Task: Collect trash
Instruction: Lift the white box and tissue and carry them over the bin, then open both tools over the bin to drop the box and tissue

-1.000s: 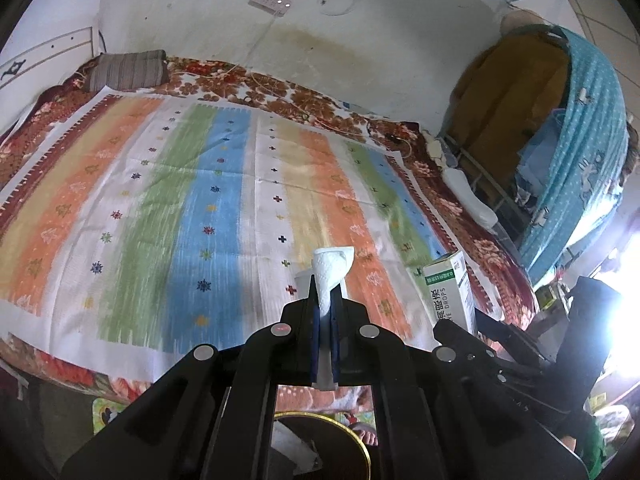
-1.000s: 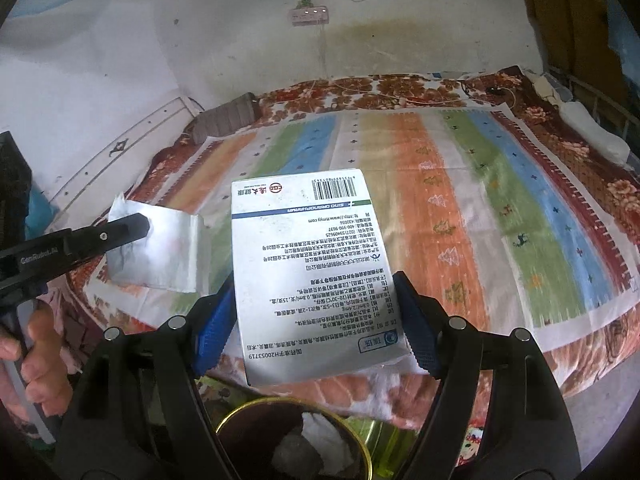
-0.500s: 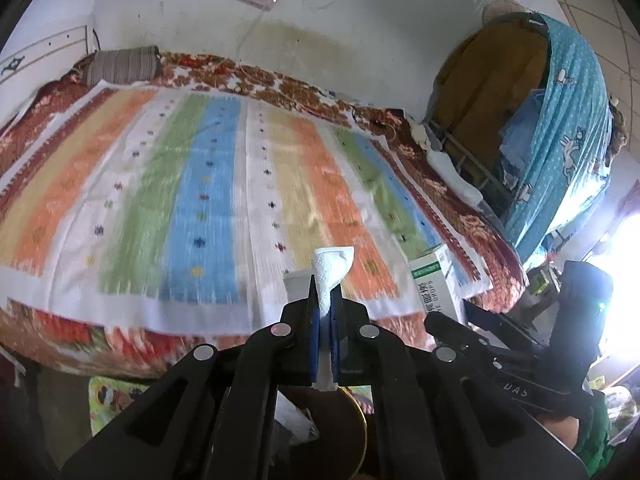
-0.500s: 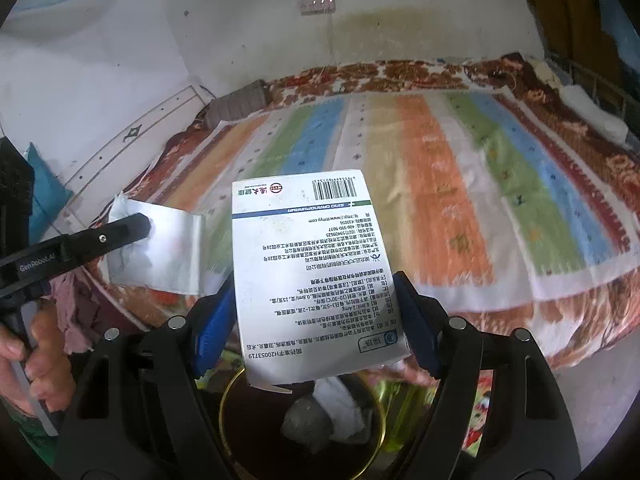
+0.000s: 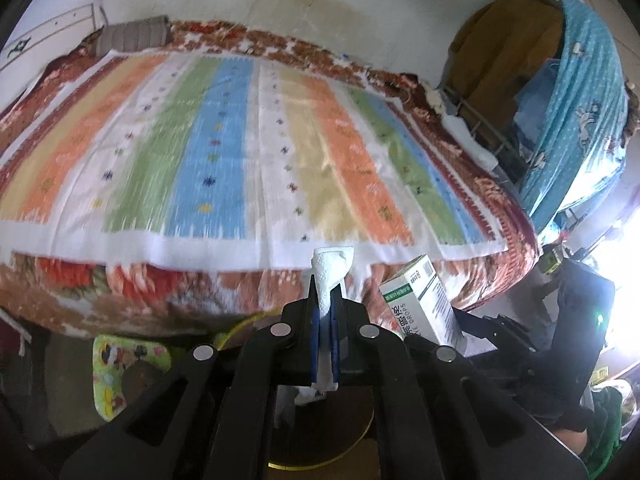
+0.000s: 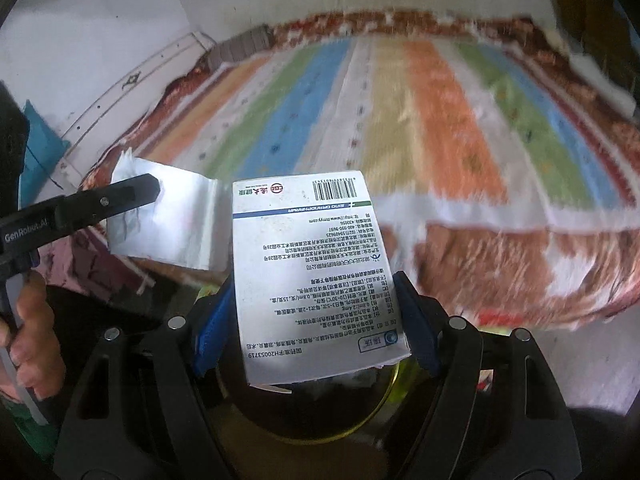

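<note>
Holding the folded white paper tissue [image 5: 331, 276] in the left tongs [image 5: 325, 320] and the white printed cardboard carton [image 6: 316, 280] in the right tongs [image 6: 316, 320], centre both above the gold-rimmed dark bin [image 6: 360, 420], then release.

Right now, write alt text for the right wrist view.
The right gripper clamps a white medicine box above a yellow-rimmed bin. At left, the left gripper pinches a white tissue; a striped bedspread lies behind.

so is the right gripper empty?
No, the right gripper is clamped on a white eye drops box, blue pads pressing both its sides.
</note>
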A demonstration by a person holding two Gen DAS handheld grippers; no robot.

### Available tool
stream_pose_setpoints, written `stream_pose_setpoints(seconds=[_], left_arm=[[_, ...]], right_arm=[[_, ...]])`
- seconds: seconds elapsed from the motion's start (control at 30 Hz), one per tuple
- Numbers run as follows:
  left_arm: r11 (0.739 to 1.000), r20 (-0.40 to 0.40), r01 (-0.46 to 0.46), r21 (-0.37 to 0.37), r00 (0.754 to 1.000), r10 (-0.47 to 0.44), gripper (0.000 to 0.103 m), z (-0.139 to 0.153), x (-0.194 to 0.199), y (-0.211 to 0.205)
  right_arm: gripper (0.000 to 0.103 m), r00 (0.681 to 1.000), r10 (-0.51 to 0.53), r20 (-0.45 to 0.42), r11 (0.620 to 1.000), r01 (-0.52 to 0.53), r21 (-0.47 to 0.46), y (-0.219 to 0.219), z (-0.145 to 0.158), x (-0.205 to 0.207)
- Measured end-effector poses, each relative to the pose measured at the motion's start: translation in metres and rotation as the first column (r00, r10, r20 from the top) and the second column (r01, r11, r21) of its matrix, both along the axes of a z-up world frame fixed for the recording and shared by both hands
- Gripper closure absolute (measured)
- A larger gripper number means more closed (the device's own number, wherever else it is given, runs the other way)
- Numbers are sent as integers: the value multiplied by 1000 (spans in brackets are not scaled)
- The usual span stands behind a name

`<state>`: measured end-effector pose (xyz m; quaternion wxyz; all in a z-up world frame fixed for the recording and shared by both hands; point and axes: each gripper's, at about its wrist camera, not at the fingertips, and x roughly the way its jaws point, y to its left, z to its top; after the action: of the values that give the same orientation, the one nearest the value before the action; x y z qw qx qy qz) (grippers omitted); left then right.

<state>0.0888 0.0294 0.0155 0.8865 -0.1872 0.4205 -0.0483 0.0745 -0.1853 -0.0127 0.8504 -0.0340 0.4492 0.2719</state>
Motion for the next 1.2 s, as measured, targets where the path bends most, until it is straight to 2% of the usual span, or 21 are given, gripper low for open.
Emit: stream_pose_setpoints(seconds=[0.2,0.3,0.53,0.77,0.9,1.0,1.13,1.2], left_arm=[[1000,-137,-19,-19,991,16,100,-38,-6,-7],[999,-148,-17,30,989,21,100,-41,-4,-11],[998,-202,-41,41,978,49,100,-54,4,-8],[995,-324,-82,55,941,95,100,-86,16,-2],[993,-375,-108,41,920,116,99,-100,21,1],[992,-417,-127,21,901,124,99,-113,28,3],[990,-428,-144,4,894,132,99,-120,32,5],[987,-431,-159,-1,891,143,94,-122,33,7]], right_arm=[[32,997,13,-75,998,-18,-61,6,-20,0],[32,995,10,-95,995,-20,-103,11,-28,2],[32,988,3,-155,983,-31,-183,22,-55,7],[32,966,-28,-256,980,-23,-197,24,-80,22],[32,956,-43,-291,967,-33,-251,31,-98,28],[32,937,-65,-343,970,-21,-241,29,-110,38],[31,920,-90,-381,970,-6,-242,29,-121,45],[30,913,-100,-395,971,3,-238,27,-126,47]])
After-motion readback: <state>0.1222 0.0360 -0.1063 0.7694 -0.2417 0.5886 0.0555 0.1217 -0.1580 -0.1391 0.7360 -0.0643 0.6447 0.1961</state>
